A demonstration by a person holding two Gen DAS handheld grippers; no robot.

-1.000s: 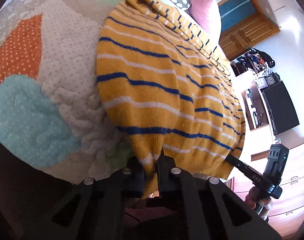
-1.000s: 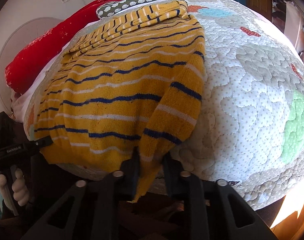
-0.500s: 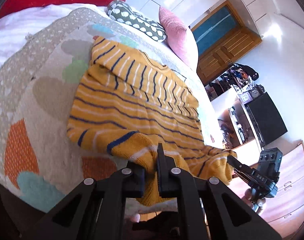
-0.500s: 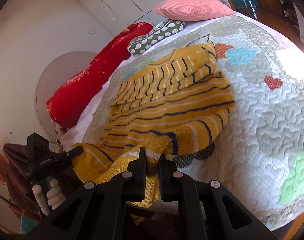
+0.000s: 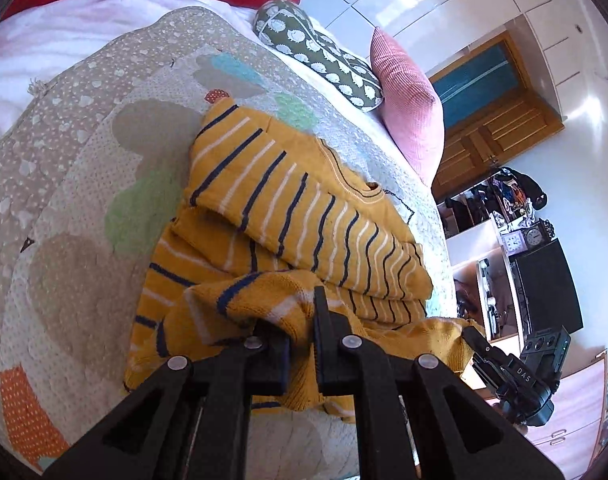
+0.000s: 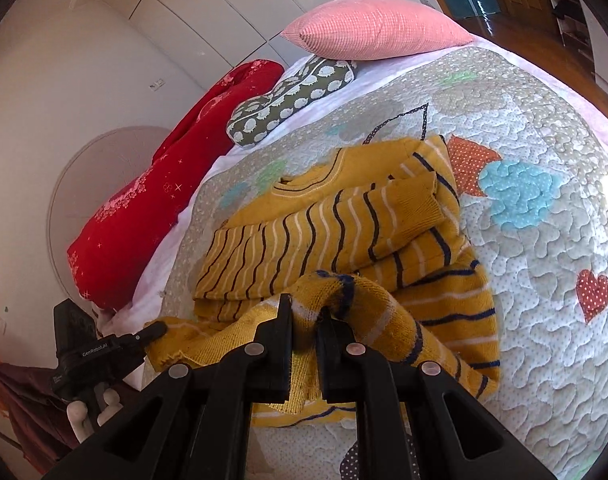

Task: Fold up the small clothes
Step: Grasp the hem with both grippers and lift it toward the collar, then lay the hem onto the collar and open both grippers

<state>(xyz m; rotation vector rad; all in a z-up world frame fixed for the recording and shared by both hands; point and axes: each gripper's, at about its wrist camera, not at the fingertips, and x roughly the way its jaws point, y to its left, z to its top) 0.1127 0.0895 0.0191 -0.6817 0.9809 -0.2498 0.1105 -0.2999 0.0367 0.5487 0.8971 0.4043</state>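
A yellow knitted sweater [image 5: 304, 208] with navy and white stripes lies on a patchwork quilt [image 5: 63, 208], sleeves folded across its chest. My left gripper [image 5: 301, 320] is shut on one bottom hem corner, held up above the bed. My right gripper [image 6: 304, 320] is shut on the other hem corner of the sweater [image 6: 344, 224]. The lifted hem hangs between both grippers over the sweater's lower half. The right gripper also shows in the left wrist view [image 5: 474, 334], the left gripper in the right wrist view [image 6: 155, 330].
A pink pillow [image 5: 408, 96], a green patterned cushion [image 5: 320, 56] and a red blanket [image 6: 159, 200] lie at the head of the bed. A wooden door [image 5: 496, 120], shelves and a black cabinet [image 5: 544, 284] stand beyond the bed's right side.
Both grippers have lifted the hem off the bed's near edge and carried it up and forward over the sweater's lower half, toward the folded sleeves.
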